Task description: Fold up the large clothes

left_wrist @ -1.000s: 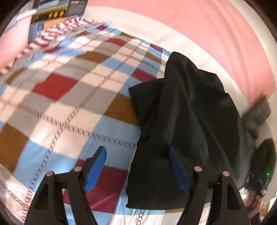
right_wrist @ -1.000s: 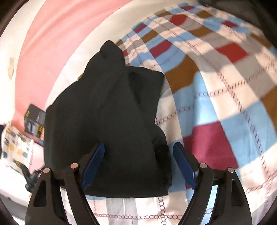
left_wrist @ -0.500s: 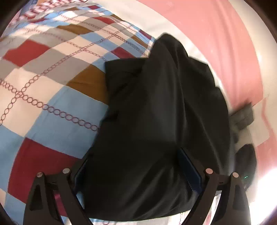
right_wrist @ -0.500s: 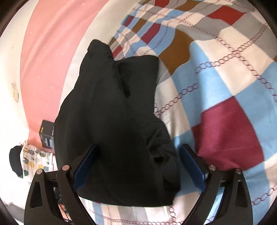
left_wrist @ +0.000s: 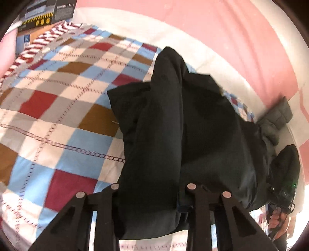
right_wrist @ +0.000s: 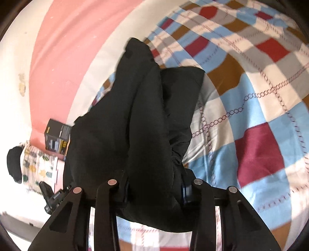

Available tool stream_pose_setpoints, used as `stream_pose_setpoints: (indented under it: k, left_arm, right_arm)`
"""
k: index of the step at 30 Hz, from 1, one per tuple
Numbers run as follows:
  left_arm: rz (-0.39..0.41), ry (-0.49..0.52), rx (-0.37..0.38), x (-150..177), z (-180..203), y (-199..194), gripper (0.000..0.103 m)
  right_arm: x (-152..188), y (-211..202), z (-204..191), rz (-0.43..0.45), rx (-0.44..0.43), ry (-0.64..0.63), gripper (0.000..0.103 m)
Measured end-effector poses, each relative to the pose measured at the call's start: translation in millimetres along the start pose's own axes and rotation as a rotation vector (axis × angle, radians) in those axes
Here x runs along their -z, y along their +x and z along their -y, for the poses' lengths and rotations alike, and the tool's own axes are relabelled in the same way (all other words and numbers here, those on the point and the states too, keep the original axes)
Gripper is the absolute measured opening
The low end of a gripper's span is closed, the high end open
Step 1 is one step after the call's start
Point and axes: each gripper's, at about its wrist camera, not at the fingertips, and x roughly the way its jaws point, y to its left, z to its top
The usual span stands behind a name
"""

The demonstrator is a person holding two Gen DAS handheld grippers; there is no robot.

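Black garment, bulky, partly folded, lying on checked bedspread near the bed's edge by the pink wall; far end tapering to a narrow point toward the wall, a squarish flap sticking out to one side. Near hem bunched and raised off the spread at both tongs. Left tongs closing, fabric gathered between the jaws and hiding the pads; gripped on the garment's near edge. Right tongs also closing, thick fold of the same garment filling the gap between the jaws, only a sliver of blue pad showing at the right jaw. Bedspread in red, maroon, brown, light blue, grey and white squares with chain-pattern lines, sunlit in patches. Grey quilted item beyond the garment at the bed's edge, in the left view. Hand on a black grip at lower right of that view. Dark printed box beside the bed against the wall, patterned white cloth next to it. Another box top left in the left view.
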Motion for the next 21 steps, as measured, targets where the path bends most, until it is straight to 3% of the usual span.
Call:
stream_pose_setpoints:
  k: [4, 12, 16, 21]
  left_arm:
    - [-0.006, 0.022, 0.023, 26, -4, -44, 0.031]
    - [-0.052, -0.002, 0.049, 145, -34, -133, 0.031]
    - [-0.072, -0.006, 0.045, 195, -45, -161, 0.031]
    - [-0.089, -0.014, 0.039, 232, -58, -169, 0.034]
  right_arm:
    - [26, -37, -9, -0.009, -0.009, -0.031, 0.038]
    - [137, -105, 7, -0.067, 0.009, 0.011, 0.038]
    - [197, -133, 21, -0.081, 0.029, 0.066, 0.038]
    - [236, -143, 34, -0.102, 0.061, 0.087, 0.042]
